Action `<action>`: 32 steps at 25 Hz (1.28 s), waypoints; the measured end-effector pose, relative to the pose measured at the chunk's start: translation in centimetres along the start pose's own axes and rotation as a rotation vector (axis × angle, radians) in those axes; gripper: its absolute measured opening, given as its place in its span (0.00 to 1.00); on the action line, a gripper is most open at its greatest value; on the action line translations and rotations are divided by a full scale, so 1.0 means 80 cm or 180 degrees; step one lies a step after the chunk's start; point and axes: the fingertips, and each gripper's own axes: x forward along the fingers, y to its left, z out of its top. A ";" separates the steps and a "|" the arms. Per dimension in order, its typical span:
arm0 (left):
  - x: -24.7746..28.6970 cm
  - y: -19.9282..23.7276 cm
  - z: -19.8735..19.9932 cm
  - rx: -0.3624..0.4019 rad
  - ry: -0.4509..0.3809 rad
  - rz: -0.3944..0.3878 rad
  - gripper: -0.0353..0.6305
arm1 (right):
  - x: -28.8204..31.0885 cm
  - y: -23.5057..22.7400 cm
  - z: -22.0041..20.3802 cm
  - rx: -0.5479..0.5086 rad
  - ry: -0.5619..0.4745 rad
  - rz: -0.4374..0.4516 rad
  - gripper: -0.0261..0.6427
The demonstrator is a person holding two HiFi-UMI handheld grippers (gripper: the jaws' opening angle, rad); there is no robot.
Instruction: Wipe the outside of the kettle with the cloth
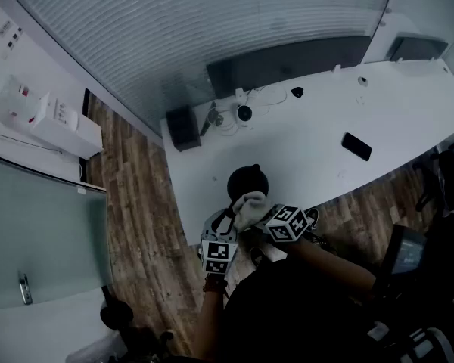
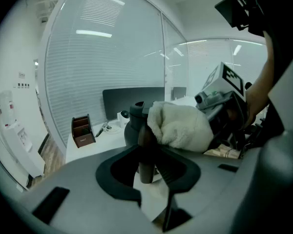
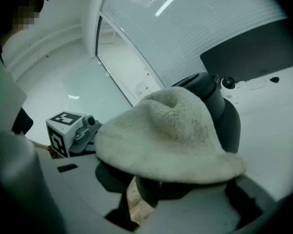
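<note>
White cloth (image 3: 171, 130) pinched in down-tilted right gripper (image 1: 266, 216); left gripper (image 2: 147, 173) seemingly clasps kettle handle (image 2: 145, 147).

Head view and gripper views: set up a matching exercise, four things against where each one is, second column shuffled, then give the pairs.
Things
1 cloth
2 kettle
3 phone
4 pen holder

Places
A lying flat on the white table, away from the others
B held by the right gripper, against the kettle
C brown, standing at the table's end
D dark, handle between the left gripper's fingers

Pairs: 1-B, 2-D, 3-A, 4-C
</note>
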 end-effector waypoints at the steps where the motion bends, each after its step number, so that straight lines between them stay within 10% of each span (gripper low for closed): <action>1: 0.000 -0.001 0.000 0.0003 0.0012 -0.0002 0.22 | 0.000 0.000 -0.002 0.0052 0.0004 0.0001 0.19; 21: 0.010 -0.014 0.003 0.0000 0.0043 0.0044 0.22 | 0.061 -0.093 -0.130 0.0977 0.0961 -0.0218 0.19; 32: -0.003 -0.008 0.001 0.0016 0.0054 0.0014 0.22 | -0.051 0.018 -0.091 0.1014 0.0448 0.0234 0.19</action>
